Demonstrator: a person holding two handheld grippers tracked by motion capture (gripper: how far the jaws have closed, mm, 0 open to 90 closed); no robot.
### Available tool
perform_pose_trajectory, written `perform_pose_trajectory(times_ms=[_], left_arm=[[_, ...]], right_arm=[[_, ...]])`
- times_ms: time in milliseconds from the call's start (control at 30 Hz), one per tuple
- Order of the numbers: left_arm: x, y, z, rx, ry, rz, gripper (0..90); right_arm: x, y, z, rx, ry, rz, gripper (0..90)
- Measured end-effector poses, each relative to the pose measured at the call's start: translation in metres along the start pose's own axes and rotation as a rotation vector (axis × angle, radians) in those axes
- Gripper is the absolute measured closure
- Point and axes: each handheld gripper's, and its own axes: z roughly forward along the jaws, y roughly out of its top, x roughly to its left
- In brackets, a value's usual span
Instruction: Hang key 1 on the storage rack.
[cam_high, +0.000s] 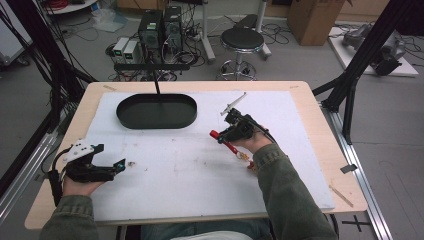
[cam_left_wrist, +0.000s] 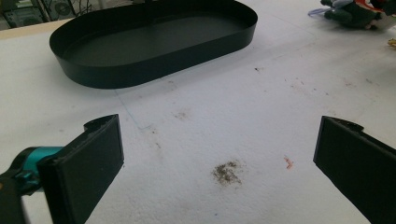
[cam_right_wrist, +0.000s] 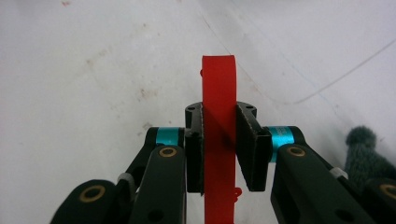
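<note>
While the left gripper (cam_high: 119, 165) rested on the white surface (cam_high: 190, 170) near the black tray (cam_high: 156, 111), the right gripper (cam_high: 218, 135) held a red strip (cam_high: 227, 144) above it. From the left gripper view, its jaws stood wide apart, empty. From the right gripper view, the jaws were clamped on the red strip (cam_right_wrist: 218, 140).

Grey concrete floor (cam_high: 60, 107) strewn with black cables (cam_high: 192, 37); round black swivel stool (cam_high: 242, 39) beyond the pale wooden counter (cam_high: 320, 145); brown cardboard box (cam_high: 314, 17) far right.
</note>
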Motion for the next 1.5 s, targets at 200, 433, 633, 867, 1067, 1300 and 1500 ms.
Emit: perform_pose_trajectory(times_ms=[200,433,633,867,1067,1300,1500], left_arm=[[0.000,0.000,0.000,-0.001,0.000,0.000,2.0],[0.000,0.000,0.000,-0.001,-0.002,-0.005,2.0],[0.000,0.000,0.000,-0.003,-0.002,-0.003,2.0],[0.000,0.000,0.000,-0.008,-0.002,-0.005,2.1],[0.000,0.000,0.000,-0.008,-0.003,-0.006,2.0],[0.000,0.000,0.000,-0.006,-0.005,-0.005,2.0],[0.000,0.000,0.000,-0.008,-0.009,-0.004,2.1]], right_arm=[[0.003,0.013,-0.007,-0.023,0.010,-0.008,74.5],[0.003,0.029,-0.008,-0.057,0.036,0.005,74.5],[0.006,0.044,-0.011,-0.082,0.053,0.016,74.5],[0.009,0.059,-0.016,-0.114,0.092,0.040,74.5],[0.009,0.072,-0.020,-0.145,0.118,0.076,74.6],[0.009,0.088,-0.021,-0.182,0.160,0.105,74.7],[0.009,0.101,-0.024,-0.218,0.180,0.124,74.7]])
